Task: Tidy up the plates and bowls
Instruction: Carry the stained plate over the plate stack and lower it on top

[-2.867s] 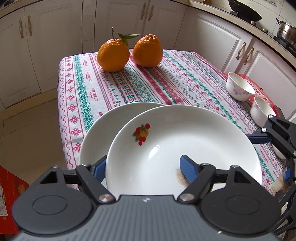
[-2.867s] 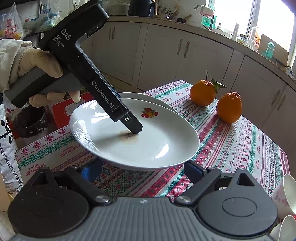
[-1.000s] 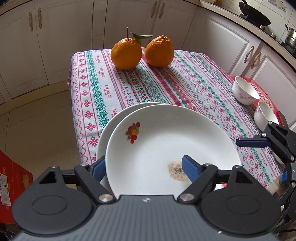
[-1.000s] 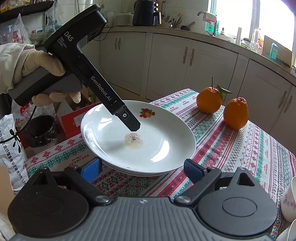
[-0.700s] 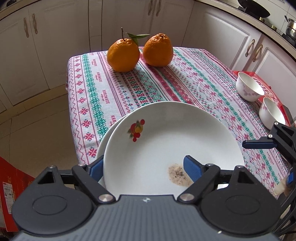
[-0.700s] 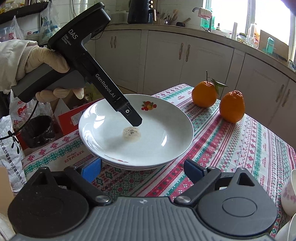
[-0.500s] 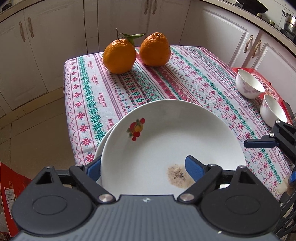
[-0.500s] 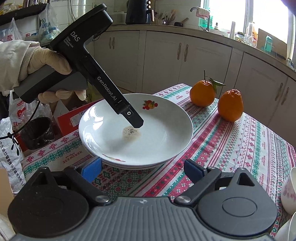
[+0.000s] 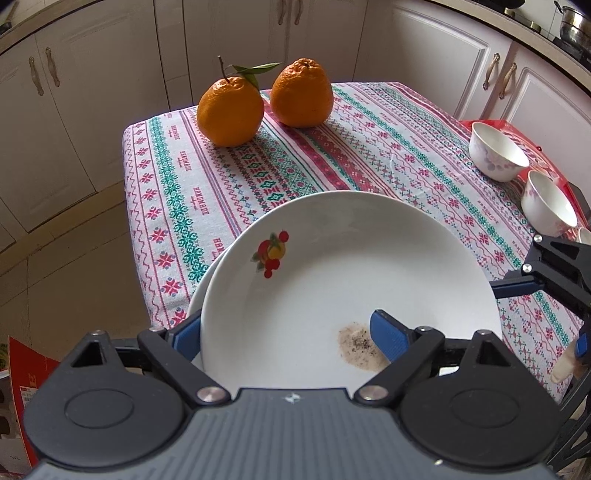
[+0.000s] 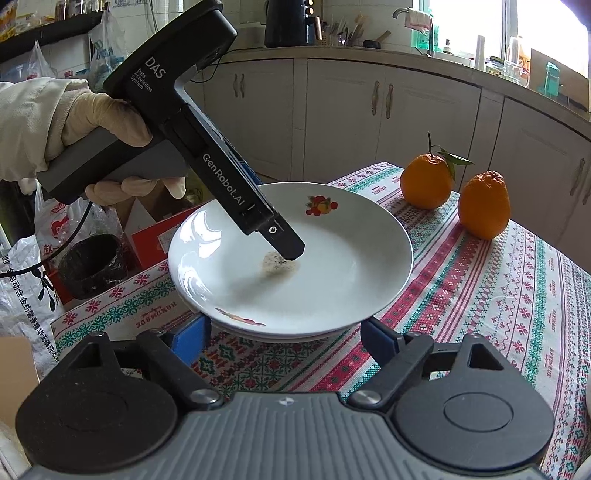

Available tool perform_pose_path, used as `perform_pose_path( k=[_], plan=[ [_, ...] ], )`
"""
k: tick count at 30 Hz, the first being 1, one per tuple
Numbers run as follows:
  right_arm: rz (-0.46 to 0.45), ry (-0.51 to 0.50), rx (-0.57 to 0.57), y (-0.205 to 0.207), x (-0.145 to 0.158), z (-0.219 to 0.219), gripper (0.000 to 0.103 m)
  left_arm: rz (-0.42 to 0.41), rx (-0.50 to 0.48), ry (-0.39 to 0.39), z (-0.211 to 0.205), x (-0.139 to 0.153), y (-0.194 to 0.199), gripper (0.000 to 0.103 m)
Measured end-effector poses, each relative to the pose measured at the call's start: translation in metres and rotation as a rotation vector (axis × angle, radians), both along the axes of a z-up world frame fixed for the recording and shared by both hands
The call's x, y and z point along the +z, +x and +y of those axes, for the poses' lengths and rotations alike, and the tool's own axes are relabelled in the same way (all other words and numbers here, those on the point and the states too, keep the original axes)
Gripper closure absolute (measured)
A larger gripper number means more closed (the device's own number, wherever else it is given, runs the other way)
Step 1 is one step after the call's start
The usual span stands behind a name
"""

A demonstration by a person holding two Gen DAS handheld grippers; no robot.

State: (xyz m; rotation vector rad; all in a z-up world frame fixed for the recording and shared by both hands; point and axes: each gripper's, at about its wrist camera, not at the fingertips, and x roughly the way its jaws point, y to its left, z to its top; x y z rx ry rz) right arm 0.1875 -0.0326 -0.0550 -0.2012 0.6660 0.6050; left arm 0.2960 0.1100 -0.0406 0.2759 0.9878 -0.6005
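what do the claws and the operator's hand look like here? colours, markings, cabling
Left claw: black pistol-grip body, grey handle, white lettering "DAS Data Acquisition System" and "GenRobot.AI", black cable trailing from the grip. Blue finger pads. Right claw: ribbed grey housing, black linkages with silver pivots, blue pads. Left hand: cream glove, off-white sleeve.

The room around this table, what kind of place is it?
Most likely a home kitchen: white cabinets under a cluttered countertop, a kettle by the window, and a pot on the stove.
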Motion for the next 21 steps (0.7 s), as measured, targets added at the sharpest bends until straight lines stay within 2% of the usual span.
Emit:
perform_pose_path(
  k=[4, 11, 14, 18, 21],
  plan=[
    [0.01, 0.036, -0.011, -0.001, 0.004, -0.004, 0.012, 0.002, -0.015, 0.015, -0.004, -0.003, 0.001, 0.011],
    [-0.005, 0.043, -0.011, -0.009, 0.008, -0.005, 0.012, 0.026, -0.013, -0.004, -0.007, -0.006, 0.005, 0.01],
    [-0.001, 0.066, -0.013, -0.008, 0.009, -0.009, 0.012, 0.031, -0.02, 0.015, -0.01, -0.006, 0.006, 0.01],
    [-0.01, 0.065, -0.013, -0.009, 0.01, -0.01, 0.012, -0.004, -0.036, 0.063, -0.017, -0.003, 0.004, 0.01],
    [-0.007, 0.062, -0.004, -0.01, 0.009, -0.009, 0.012, -0.002, -0.029, 0.054, -0.016, -0.002, 0.005, 0.01]
  ],
)
